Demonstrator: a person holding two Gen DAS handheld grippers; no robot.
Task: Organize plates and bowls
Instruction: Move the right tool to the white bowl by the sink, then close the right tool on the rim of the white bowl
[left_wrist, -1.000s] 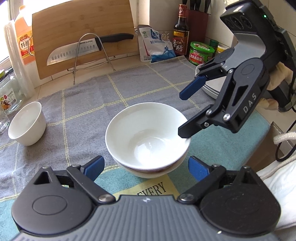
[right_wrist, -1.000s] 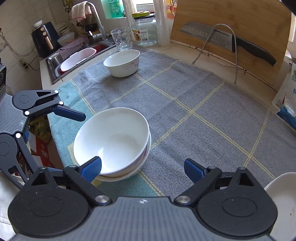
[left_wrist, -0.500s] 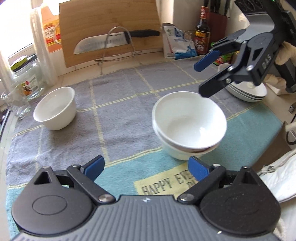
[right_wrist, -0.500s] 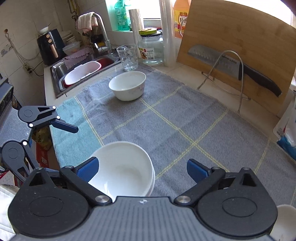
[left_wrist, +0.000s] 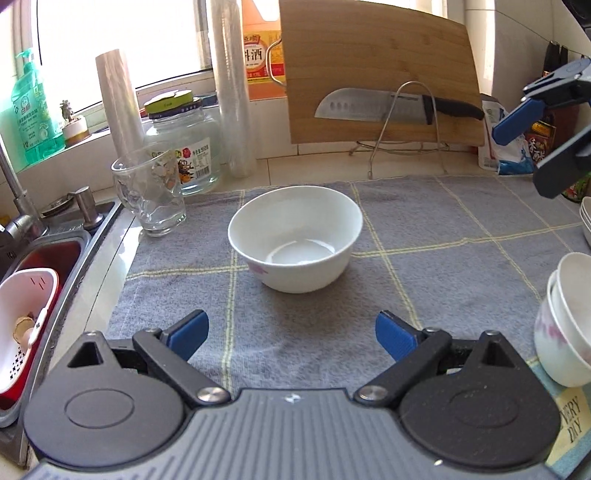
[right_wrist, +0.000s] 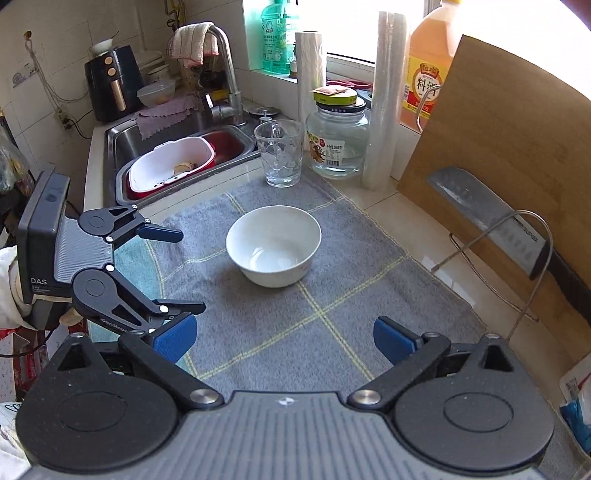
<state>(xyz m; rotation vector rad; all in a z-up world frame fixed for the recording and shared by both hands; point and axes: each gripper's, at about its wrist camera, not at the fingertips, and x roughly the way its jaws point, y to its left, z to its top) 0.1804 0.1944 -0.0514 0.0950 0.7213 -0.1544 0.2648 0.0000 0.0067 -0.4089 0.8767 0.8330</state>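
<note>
A lone white bowl (left_wrist: 295, 240) (right_wrist: 273, 245) stands upright and empty on the grey checked towel (left_wrist: 461, 266) (right_wrist: 332, 295). My left gripper (left_wrist: 291, 334) is open just in front of it, with nothing between its fingers. In the right wrist view the left gripper (right_wrist: 188, 271) hovers left of the bowl. My right gripper (right_wrist: 282, 339) is wide open and empty, a little short of the bowl, and it shows as the right gripper (left_wrist: 528, 155) at the upper right edge. Two nested white bowls (left_wrist: 565, 325) sit at the right edge, with stacked plates (left_wrist: 585, 218) behind them.
A glass mug (left_wrist: 151, 195) (right_wrist: 280, 155) and a glass jar (right_wrist: 338, 140) stand at the towel's far left corner. The sink (right_wrist: 184, 140) holds a white strainer basket (right_wrist: 170, 170). A cutting board (left_wrist: 380, 74) with a knife (left_wrist: 391, 107) on a wire rack leans behind.
Both grippers swung left, away from the nested bowls and toward the lone bowl. The nested bowls slid to the right edge of the left view and out of the right view.
</note>
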